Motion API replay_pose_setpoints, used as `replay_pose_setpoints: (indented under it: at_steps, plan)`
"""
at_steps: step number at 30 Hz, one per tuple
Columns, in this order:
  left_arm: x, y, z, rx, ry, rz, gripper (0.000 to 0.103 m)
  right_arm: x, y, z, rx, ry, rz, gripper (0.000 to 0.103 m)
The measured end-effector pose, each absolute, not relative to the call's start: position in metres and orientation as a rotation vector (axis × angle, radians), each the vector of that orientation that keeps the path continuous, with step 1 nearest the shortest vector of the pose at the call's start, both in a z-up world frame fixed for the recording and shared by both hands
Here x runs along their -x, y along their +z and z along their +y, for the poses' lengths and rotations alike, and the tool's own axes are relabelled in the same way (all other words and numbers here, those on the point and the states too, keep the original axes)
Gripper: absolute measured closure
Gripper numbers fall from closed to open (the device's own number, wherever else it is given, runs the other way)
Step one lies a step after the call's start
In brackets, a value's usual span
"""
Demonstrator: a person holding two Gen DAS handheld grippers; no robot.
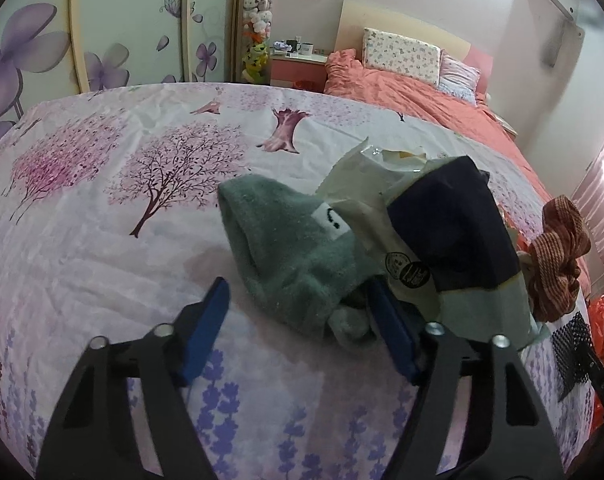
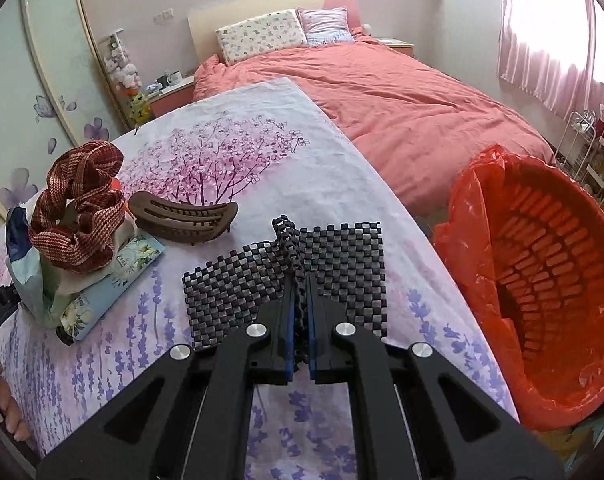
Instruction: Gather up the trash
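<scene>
My right gripper [image 2: 300,284] is shut on a fold of the black mesh mat [image 2: 342,256], which lies on the flowered sheet [image 2: 237,148]. An orange bin [image 2: 550,280] lined with a red bag stands to its right, off the bed edge. My left gripper [image 1: 297,308] is open, its right finger against a green sock [image 1: 293,248]. Behind the sock lie a pale wrapper [image 1: 362,184] and a dark blue sock [image 1: 450,220]. The mat's corner also shows in the left wrist view [image 1: 574,344].
A red striped scrunchie [image 2: 77,216] sits on a pile of packets [image 2: 113,280]. A brown hair clip [image 2: 185,220] lies beside it. A pink duvet [image 2: 402,112] covers the far bed. Wardrobe doors [image 1: 101,28] and a nightstand [image 1: 297,64] stand behind.
</scene>
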State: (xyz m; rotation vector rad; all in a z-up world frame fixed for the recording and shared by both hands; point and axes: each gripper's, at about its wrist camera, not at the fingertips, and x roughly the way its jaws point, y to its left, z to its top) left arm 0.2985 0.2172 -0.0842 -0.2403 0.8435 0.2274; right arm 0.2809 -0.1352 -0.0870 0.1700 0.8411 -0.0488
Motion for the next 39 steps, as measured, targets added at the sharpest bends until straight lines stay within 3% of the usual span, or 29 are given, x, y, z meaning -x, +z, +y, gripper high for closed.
replay_pose_setpoints:
  at_steps: [5, 9, 17, 19, 21, 22, 27, 30, 39]
  plan:
    - [-0.296, -0.084, 0.22, 0.237, 0.201, 0.849, 0.073, -0.281, -0.087, -0.135, -0.17, -0.05, 0.841, 0.098]
    - [-0.289, -0.083, 0.228, 0.223, 0.183, 0.847, 0.087, -0.28, -0.087, -0.135, -0.164, -0.052, 0.842, 0.098]
    - [-0.277, -0.075, 0.24, 0.181, 0.183, 0.824, 0.091, -0.279, -0.088, -0.135, -0.158, -0.055, 0.843, 0.098]
    - [-0.278, -0.079, 0.244, 0.2, 0.202, 0.848, 0.086, -0.279, -0.088, -0.132, -0.154, -0.058, 0.844, 0.098]
    - [-0.279, -0.083, 0.248, 0.243, 0.207, 0.862, 0.059, -0.278, -0.088, -0.132, -0.152, -0.059, 0.845, 0.098]
    - [-0.279, -0.083, 0.249, 0.259, 0.207, 0.862, 0.053, -0.278, -0.088, -0.132, -0.153, -0.058, 0.845, 0.098]
    - [-0.27, -0.08, 0.244, 0.28, 0.171, 0.837, 0.036, -0.278, -0.088, -0.132, -0.152, -0.059, 0.845, 0.098]
    - [-0.269, -0.076, 0.24, 0.258, 0.178, 0.815, 0.032, -0.278, -0.088, -0.132, -0.154, -0.058, 0.845, 0.098]
    - [-0.292, -0.077, 0.24, 0.269, 0.24, 0.846, 0.035, -0.278, -0.087, -0.131, -0.149, -0.061, 0.846, 0.098]
